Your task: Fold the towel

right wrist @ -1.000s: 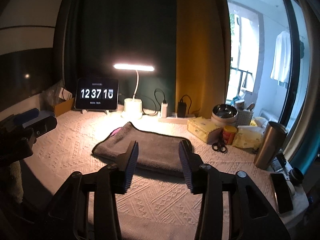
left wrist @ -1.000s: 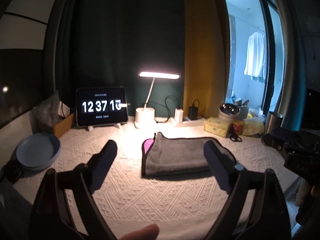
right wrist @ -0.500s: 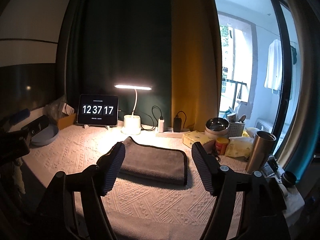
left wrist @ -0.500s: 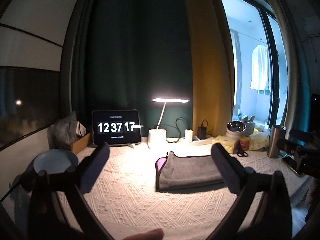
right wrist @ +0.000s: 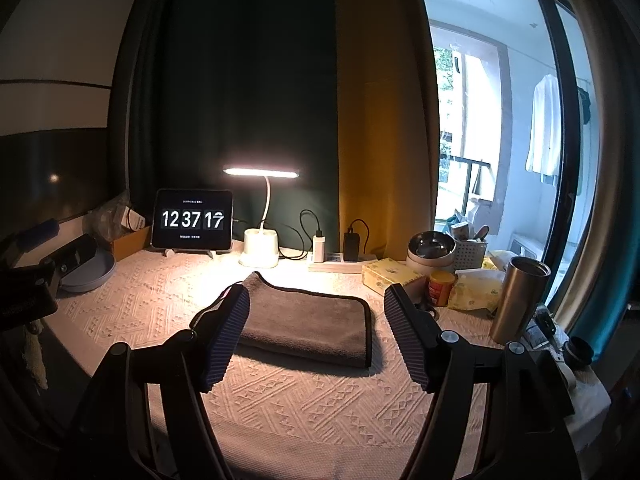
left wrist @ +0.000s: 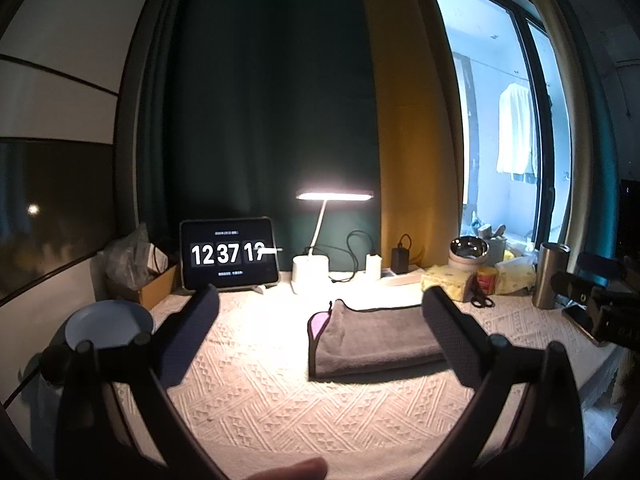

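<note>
A grey towel [left wrist: 372, 340] lies folded flat on the white textured tablecloth, with a pink inner side showing at its left end. It also shows in the right wrist view [right wrist: 312, 326]. My left gripper [left wrist: 320, 332] is open wide and empty, held back from the towel and above the table. My right gripper [right wrist: 318, 332] is open and empty, also held back in front of the towel. Neither touches the cloth.
At the back stand a tablet clock [left wrist: 229, 254], a lit desk lamp [left wrist: 316, 240], chargers and a power strip [right wrist: 340, 262]. A blue plate [left wrist: 108, 326] sits at the left. A steel tumbler [right wrist: 516, 300], bowl [right wrist: 431, 248], tissue packs and a can crowd the right.
Both grippers have pulled back and risen away from the towel. The right gripper has opened wider. The towel lies still.
</note>
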`<action>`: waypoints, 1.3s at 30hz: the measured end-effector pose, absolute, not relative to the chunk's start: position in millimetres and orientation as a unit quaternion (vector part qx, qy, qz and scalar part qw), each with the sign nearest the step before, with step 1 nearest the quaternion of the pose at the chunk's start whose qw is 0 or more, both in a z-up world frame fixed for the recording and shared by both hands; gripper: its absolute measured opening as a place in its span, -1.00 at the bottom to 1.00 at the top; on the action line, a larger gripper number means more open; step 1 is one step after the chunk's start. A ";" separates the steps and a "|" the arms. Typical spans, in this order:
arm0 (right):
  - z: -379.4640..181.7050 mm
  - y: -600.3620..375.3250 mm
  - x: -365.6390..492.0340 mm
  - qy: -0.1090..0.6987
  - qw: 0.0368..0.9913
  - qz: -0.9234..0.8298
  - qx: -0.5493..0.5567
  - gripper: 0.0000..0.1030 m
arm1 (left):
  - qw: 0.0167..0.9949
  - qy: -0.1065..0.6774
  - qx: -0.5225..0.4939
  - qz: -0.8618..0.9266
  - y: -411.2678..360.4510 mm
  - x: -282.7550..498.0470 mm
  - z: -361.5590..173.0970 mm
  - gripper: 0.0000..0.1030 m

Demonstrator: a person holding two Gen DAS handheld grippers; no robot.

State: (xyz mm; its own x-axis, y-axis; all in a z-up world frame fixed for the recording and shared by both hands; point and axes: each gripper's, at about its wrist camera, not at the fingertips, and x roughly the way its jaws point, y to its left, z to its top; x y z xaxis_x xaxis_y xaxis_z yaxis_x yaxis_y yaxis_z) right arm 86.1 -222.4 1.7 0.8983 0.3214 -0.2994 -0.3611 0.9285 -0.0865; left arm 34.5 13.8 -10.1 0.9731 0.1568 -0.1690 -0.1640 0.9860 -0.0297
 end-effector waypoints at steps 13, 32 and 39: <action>0.1 -223.0 85.9 0.143 0.972 0.175 -0.069 0.42 | 0.993 0.083 -0.022 0.080 12.2 34.0 -10.3 0.98; -0.1 -222.5 85.8 0.143 0.972 0.175 -0.070 0.42 | 0.993 0.084 -0.022 0.076 8.5 33.4 -11.2 0.98; 0.1 -222.5 86.0 0.144 0.972 0.175 -0.069 0.42 | 0.993 0.084 -0.023 0.077 8.8 33.2 -11.4 0.98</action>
State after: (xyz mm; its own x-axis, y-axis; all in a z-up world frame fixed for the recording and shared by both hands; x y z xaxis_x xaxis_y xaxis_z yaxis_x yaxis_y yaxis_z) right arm 86.0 -222.5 0.1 0.8976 0.3198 -0.3034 -0.3596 0.9293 -0.0844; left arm 33.2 8.8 -11.4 0.9743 0.1483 -0.1697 -0.1560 0.9872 -0.0330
